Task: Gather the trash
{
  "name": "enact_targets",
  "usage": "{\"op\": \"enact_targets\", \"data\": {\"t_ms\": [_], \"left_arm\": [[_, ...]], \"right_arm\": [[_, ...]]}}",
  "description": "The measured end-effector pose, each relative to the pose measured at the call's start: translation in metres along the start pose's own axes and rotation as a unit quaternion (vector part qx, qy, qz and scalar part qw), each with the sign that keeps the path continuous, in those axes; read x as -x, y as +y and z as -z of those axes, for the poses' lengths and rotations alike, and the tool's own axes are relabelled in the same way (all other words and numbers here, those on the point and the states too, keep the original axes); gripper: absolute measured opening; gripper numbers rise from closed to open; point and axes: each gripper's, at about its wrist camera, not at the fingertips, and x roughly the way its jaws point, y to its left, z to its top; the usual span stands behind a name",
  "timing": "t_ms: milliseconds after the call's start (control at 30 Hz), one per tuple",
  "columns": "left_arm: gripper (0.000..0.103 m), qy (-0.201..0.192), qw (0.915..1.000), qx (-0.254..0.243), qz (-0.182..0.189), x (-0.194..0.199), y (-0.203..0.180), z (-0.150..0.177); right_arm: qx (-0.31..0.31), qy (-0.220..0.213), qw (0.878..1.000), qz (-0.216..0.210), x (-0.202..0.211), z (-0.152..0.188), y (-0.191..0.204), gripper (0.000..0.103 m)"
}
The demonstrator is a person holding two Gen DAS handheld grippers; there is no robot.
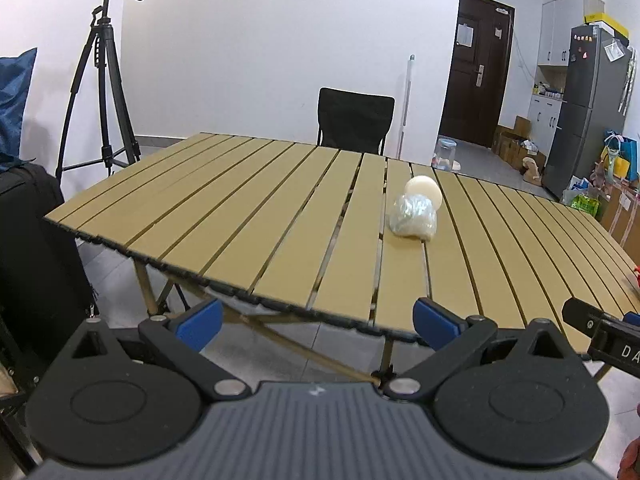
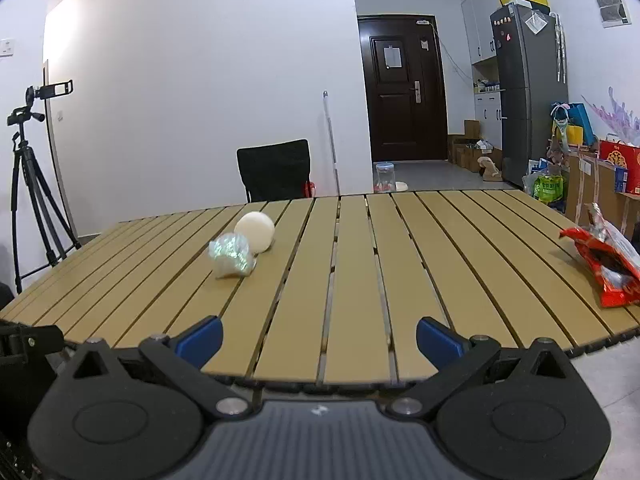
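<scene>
A crumpled clear plastic wrapper lies on the slatted tan table, touching a cream round ball behind it. Both also show in the right wrist view, the wrapper and the ball, left of centre on the table. A torn red snack bag lies near the table's right edge. My left gripper is open and empty at the table's near edge. My right gripper is open and empty over the near edge; part of it shows at the right of the left wrist view.
A black chair stands behind the table's far side. A camera tripod stands at the far left, a black case at the near left. A fridge, bags and boxes fill the right side; a dark door is beyond.
</scene>
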Motion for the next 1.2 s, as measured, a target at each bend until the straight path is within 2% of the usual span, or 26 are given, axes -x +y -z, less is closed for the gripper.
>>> {"op": "enact_targets", "data": {"t_ms": [300,567,800,1033,1200], "left_arm": [[0.103,-0.006,1.0000,0.004,-0.007,-0.038,-0.010,-0.035],[0.103,0.006,0.9997,0.023,-0.010,-0.081,-0.009,-0.059],[0.103,0.010,0.9994,0.027,-0.022,-0.117,-0.009,-0.073],[0.103,0.014,0.9980,0.036,-0.049,-0.151,0.010,-0.078],[0.103,0.019,0.9966,0.048,-0.064,-0.165,0.030,-0.078]], "right_arm": [[0.018,-0.011,1.000,-0.013,-0.043,-0.030,0.005,0.103],[0.028,-0.007,0.999,-0.020,-0.087,-0.049,0.010,0.103],[0.027,0.005,0.998,-0.048,-0.135,-0.056,0.028,0.103],[0.016,0.011,0.997,-0.076,-0.181,-0.059,0.058,0.103],[0.018,0.035,0.996,-0.081,-0.211,-0.065,0.082,0.103]]}}
